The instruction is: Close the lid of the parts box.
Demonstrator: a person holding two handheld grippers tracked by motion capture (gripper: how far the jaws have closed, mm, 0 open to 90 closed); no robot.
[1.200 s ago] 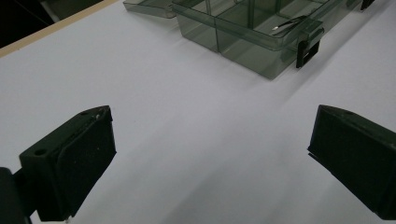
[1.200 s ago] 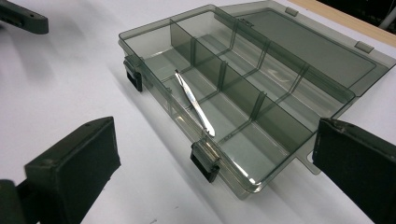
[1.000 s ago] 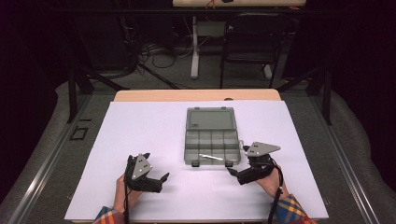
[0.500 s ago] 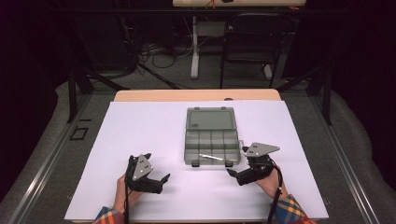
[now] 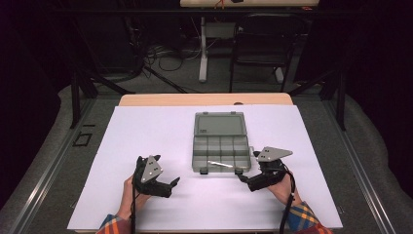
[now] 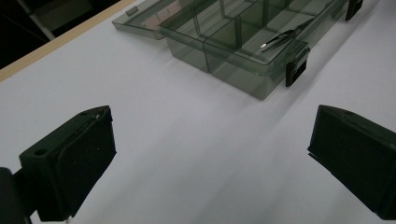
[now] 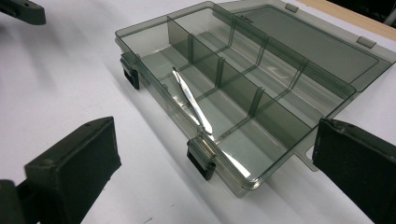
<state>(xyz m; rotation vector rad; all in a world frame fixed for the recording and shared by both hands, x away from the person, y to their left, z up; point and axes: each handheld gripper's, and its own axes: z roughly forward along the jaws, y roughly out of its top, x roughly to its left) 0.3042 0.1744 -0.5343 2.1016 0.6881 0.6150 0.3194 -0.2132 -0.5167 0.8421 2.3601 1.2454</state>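
My left claw and right claw both hang apart, holding nothing. Just ahead of the right claw, the tweezers already lie inside the open box; I judge closing it remains.

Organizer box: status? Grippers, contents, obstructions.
Left gripper and right gripper open, empty, near the box front. Organizer box lid open; tweezers across front dividers. Nothing in the way.
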